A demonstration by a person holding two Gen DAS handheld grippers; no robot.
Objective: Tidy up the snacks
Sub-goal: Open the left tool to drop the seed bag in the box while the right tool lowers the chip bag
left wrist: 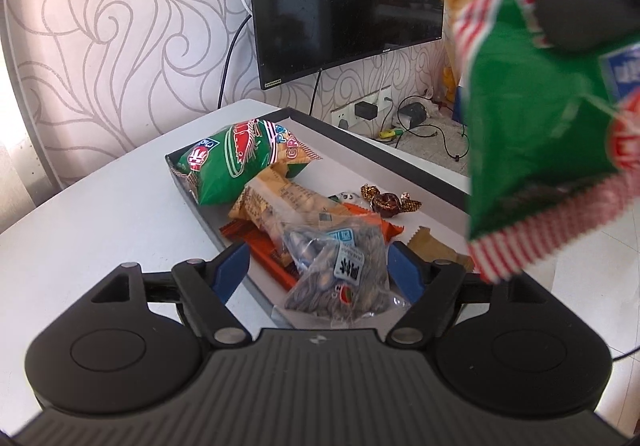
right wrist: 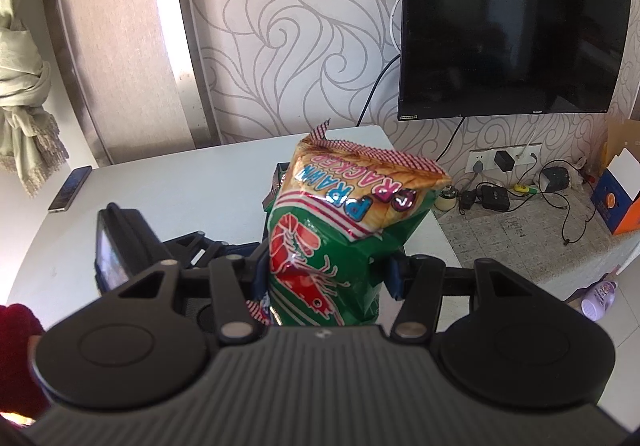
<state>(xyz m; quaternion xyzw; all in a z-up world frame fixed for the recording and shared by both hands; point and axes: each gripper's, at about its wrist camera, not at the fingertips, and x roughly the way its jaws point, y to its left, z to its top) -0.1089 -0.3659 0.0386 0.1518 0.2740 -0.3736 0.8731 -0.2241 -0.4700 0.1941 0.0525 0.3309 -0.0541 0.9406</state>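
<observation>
Green prawn cracker bag point(right wrist: 332, 246) with red-white checked edge; grey swirl-patterned wallpaper point(right wrist: 288, 25).

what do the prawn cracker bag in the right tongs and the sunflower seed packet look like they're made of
Prawn cracker bag: glossy printed plastic film, probably foil-lined; it shows bright glare, sharp creases and a crimped edge.
Sunflower seed packet: thin clear plastic, since the striped seeds show through it.

Both wrist views look steeply down, close, sharing the table point(left wrist: 100, 205) and television point(right wrist: 508, 37).
</observation>
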